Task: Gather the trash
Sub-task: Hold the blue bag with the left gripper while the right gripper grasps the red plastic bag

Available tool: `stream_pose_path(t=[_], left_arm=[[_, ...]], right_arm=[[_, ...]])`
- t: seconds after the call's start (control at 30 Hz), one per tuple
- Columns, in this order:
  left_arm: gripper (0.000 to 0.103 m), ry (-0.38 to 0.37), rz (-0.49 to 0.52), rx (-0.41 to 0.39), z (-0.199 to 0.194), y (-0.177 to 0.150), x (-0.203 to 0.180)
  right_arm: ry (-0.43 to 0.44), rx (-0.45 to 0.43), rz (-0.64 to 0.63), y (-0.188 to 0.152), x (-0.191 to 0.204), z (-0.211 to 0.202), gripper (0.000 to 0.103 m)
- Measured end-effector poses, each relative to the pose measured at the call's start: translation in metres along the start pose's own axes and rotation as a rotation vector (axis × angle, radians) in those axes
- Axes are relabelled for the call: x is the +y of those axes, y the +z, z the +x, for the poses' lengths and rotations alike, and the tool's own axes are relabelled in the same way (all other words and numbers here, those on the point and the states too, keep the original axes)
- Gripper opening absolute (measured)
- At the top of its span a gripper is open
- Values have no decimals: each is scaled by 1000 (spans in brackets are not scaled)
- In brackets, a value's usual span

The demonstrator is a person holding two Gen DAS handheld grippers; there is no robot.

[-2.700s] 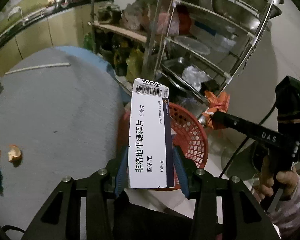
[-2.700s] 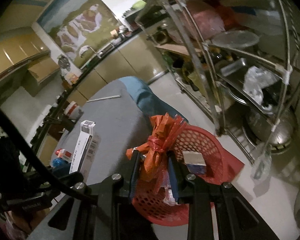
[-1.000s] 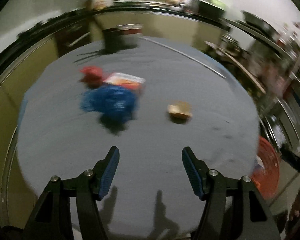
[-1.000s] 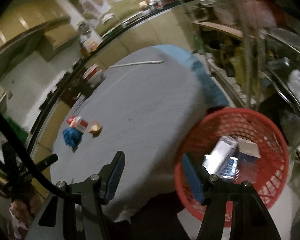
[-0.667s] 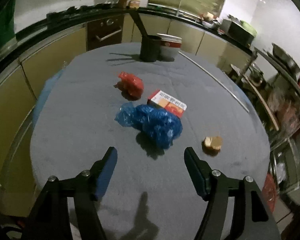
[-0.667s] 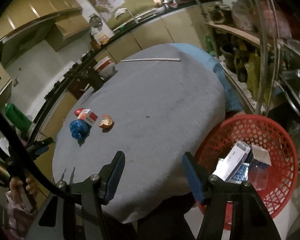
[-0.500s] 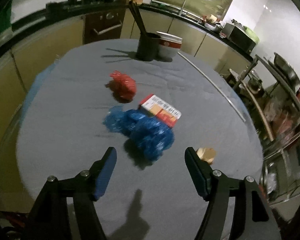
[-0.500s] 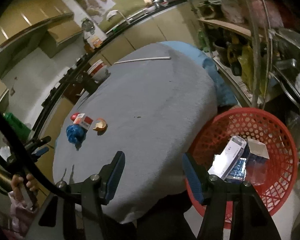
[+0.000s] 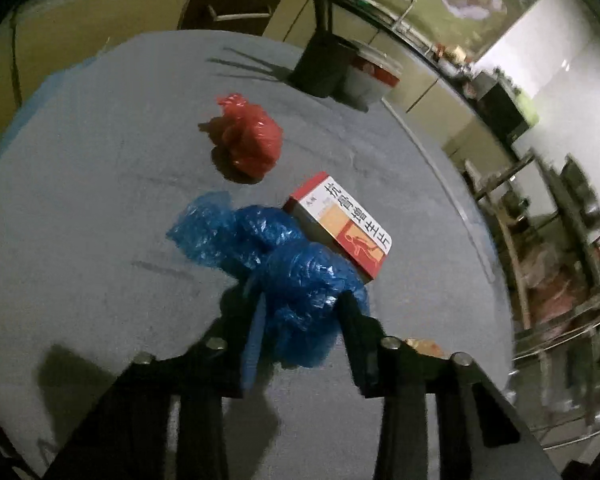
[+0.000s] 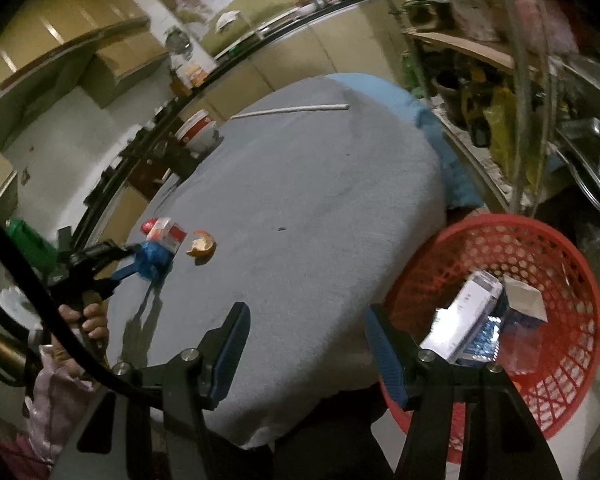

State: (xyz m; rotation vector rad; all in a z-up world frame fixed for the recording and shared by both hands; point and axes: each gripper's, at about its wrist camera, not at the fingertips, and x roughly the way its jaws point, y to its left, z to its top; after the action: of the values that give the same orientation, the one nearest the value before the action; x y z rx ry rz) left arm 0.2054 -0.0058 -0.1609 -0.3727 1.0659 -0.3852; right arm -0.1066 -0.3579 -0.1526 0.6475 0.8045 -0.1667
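My left gripper (image 9: pixel 300 316) stands around the near end of a crumpled blue plastic bag (image 9: pixel 284 264) on the grey round table (image 9: pixel 100 184); its jaws are narrowed against the bag. A red-and-white box (image 9: pixel 340 226) lies touching the bag's far side, and a red plastic bag (image 9: pixel 248 140) sits beyond. An orange peel (image 10: pixel 201 245) lies right of them. My right gripper (image 10: pixel 304 340) is open and empty over the table's near edge, beside the red basket (image 10: pixel 540 240) holding a white box (image 10: pixel 466 312) and other trash.
A dark utensil holder (image 9: pixel 320 64) and a red-and-white tub (image 9: pixel 370 78) stand at the table's far side. A white stick (image 10: pixel 288 110) lies near the far rim. A metal shelf rack (image 10: pixel 540 80) with kitchenware stands behind the basket.
My left gripper dropped the white box into the basket, swung to the table and closed in around the blue bag. My right gripper let go of the orange bag and opened.
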Motion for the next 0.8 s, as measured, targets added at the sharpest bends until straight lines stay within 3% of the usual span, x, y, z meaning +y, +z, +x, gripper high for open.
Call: stream_pose_path(t=[0.03,0.07,0.47,0.7,0.8], left_arm=[[20,-5,4,-3,-4,-1,3],[18,-5,10,-7,-7,-1,5],[16,44,91,-45,-59,-19,46],[16,54,97,-62,-81,-26,72],[16,67,89,-75,-90,-24,82]], right_arm=[[7,4,-26,5,8,4,62],[14,6,-48,8,16,8,62],[202,47,-380,75,187,95,62],[309,144,-429,113,294,191,63],[288,195,-448,125,333,239,63]])
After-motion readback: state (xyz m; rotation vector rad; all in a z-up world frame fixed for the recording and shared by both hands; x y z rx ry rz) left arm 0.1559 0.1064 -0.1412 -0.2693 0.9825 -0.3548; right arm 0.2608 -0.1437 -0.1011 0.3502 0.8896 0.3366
